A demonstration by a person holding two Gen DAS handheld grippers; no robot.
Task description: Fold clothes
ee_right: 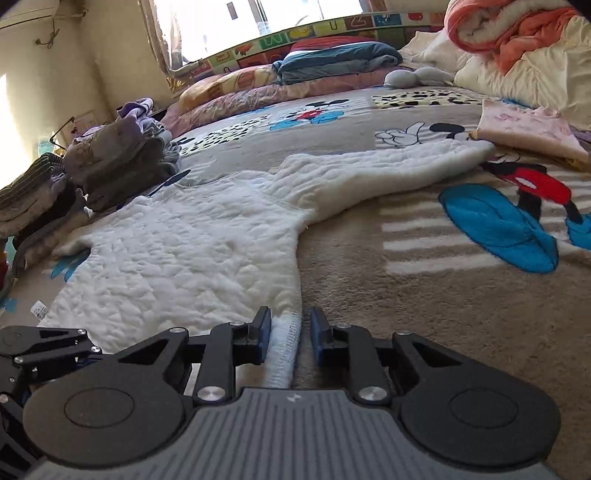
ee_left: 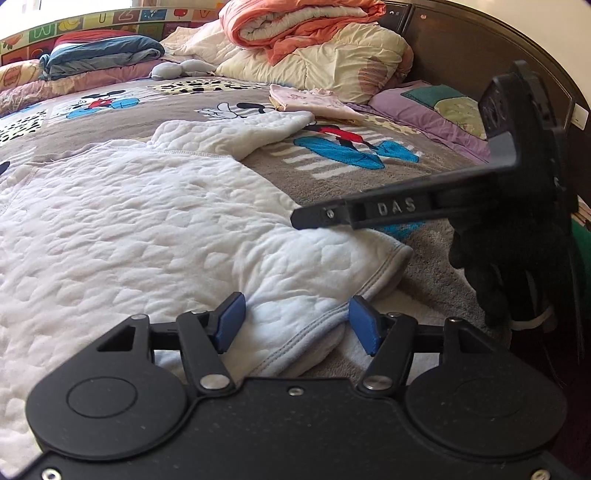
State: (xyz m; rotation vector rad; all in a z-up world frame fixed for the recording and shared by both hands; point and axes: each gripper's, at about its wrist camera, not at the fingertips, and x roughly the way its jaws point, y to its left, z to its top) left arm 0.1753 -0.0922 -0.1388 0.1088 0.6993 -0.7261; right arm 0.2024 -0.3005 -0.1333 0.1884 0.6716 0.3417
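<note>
Your right gripper (ee_right: 287, 338) straddles the hem of the white quilted long-sleeved top (ee_right: 192, 236) spread on the cartoon-print blanket (ee_right: 424, 317), jaws narrow but not pinching, left gripper (ee_left: 295, 325) agape over its corner — lift now and the hem likely slips free.

You work on a bed (ee_right: 424, 295) with a brown cartoon blanket (ee_left: 332, 184). Behind it you see a bright window (ee_right: 295, 18), a cream wall (ee_right: 110, 55), a dark headboard (ee_left: 461, 44) and piled bedding (ee_left: 314, 37).
</note>
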